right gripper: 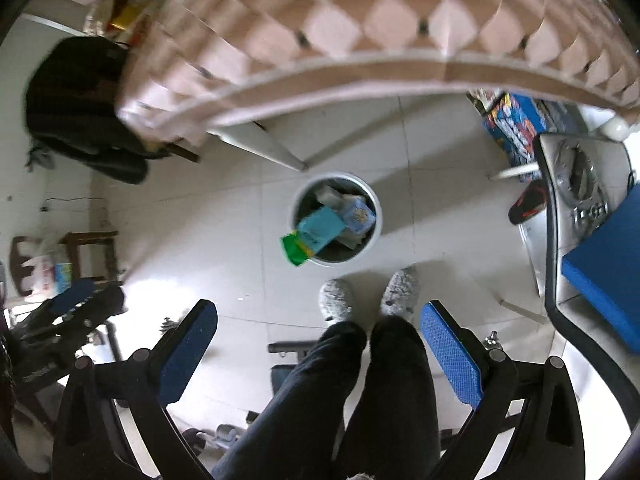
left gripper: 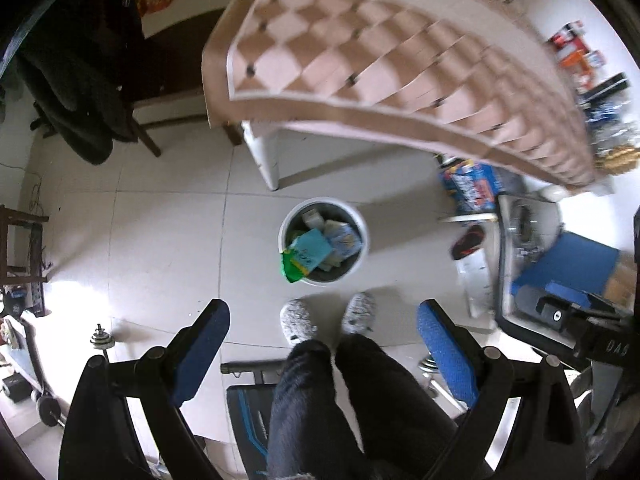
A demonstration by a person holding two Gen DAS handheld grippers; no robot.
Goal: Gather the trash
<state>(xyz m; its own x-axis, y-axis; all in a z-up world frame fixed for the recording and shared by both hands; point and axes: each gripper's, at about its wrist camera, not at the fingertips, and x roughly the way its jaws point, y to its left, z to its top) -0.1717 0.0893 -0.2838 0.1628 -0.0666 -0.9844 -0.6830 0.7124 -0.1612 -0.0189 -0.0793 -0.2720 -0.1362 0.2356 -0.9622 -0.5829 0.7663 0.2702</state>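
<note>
Pale tiled floor (left gripper: 168, 232) fills both views, seen from above. Bench (left gripper: 360, 60) with a pink-and-tan diamond-patterned cloth runs across the top of each frame, its edge motion-blurred; one white leg comes down near the bin.

White round trash bin (left gripper: 323, 240) stands on the floor just past the bench edge, directly ahead of the person's feet. Packed with trash: a teal packet (left gripper: 314, 246) on top, light blue wrappers behind it, and a green wrapper (left gripper: 292, 268) hanging over the near rim. Same arrangement in the right wrist view, bin at (right gripper: 335, 219), green wrapper (right gripper: 295, 250) draped over the rim.

Grey fuzzy slippers (left gripper: 298, 318) and dark trouser legs sit low in the frame, between the fingers.

Left gripper (left gripper: 322, 344): blue-padded fingers spread wide, nothing between them. Right gripper (right gripper: 318, 344): likewise spread wide, empty. Both are above the floor, well apart from the bin.

Dark jacket (left gripper: 80, 80) hangs on a chair at upper left. Dumbbell (left gripper: 102, 340) lies on the floor at left. Blue printed box (left gripper: 472, 186) lies under the bench at right.
</note>
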